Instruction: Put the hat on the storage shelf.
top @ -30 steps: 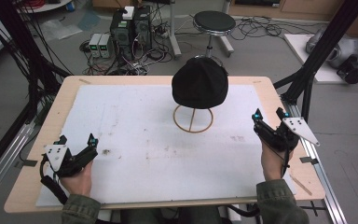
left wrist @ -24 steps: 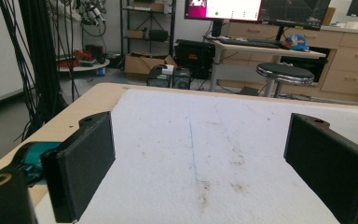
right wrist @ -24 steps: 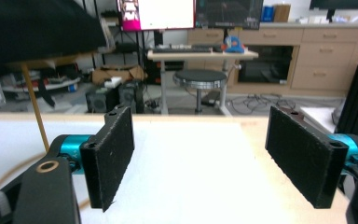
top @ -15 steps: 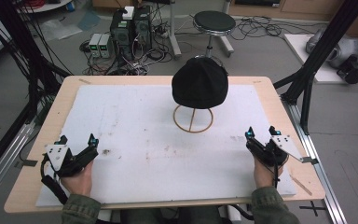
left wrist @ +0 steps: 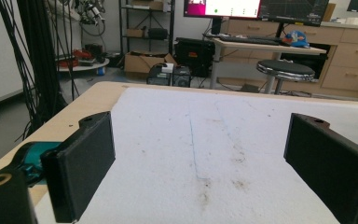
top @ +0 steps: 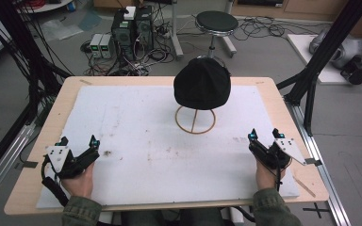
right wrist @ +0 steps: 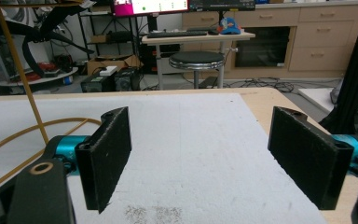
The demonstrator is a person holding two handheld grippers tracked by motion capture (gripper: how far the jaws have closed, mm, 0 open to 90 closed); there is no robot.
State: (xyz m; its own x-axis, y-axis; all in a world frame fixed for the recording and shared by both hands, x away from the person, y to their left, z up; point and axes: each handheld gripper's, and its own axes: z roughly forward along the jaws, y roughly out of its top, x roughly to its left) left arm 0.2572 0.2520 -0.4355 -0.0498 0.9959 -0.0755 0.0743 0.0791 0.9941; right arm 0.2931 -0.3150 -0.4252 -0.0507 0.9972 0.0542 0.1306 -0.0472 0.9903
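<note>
Since nothing sits between their jaws, both tools rest spread open at the near edge of the surface point(top: 273, 89), apparently a ready pose. The left tool point(top: 78, 141) lies at the lower left of the high view, the right tool point(top: 263, 134) at the lower right, each cradled in a hand; its jaws have just been opening a little further, with only bare white mat point(top: 136, 132) between them. In each gripper view the black pads stand wide apart over that mat. Well apart from both, at the upper middle of the high view, the black cap point(top: 202, 84) hangs draped over a thin wire stand point(top: 195, 120), whose ring base rests on the mat, likely to hold the cap up for grasping.
</note>
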